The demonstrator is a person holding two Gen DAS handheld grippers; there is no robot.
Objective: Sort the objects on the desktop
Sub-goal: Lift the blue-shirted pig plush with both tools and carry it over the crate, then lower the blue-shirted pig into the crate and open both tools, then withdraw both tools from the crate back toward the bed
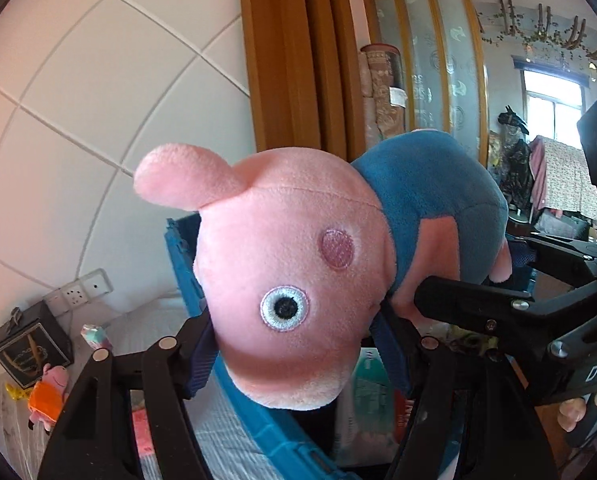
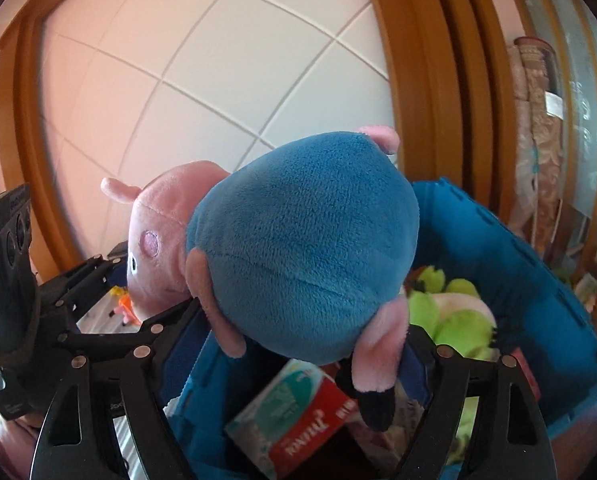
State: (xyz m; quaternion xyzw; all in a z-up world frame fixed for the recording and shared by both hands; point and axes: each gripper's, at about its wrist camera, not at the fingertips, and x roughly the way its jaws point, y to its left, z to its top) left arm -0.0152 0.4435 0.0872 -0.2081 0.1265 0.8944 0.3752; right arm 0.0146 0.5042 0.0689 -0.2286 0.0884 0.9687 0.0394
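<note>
A pink pig plush toy in a blue shirt (image 1: 298, 248) fills the middle of both wrist views, held in the air above an open blue storage bin (image 2: 538, 280). In the left wrist view the left gripper (image 1: 294, 344) has its fingers pressed against either side of the toy's head, snout towards the camera. In the right wrist view the right gripper (image 2: 294, 344) clamps the toy's lower body and legs. Inside the bin, lower centre, lie a red and green tissue pack (image 2: 298, 412) and a green plush toy (image 2: 454, 312). At lower left of the left view, a smaller pig plush in orange (image 1: 48, 394) lies beside a black gift box (image 1: 30, 344).
</note>
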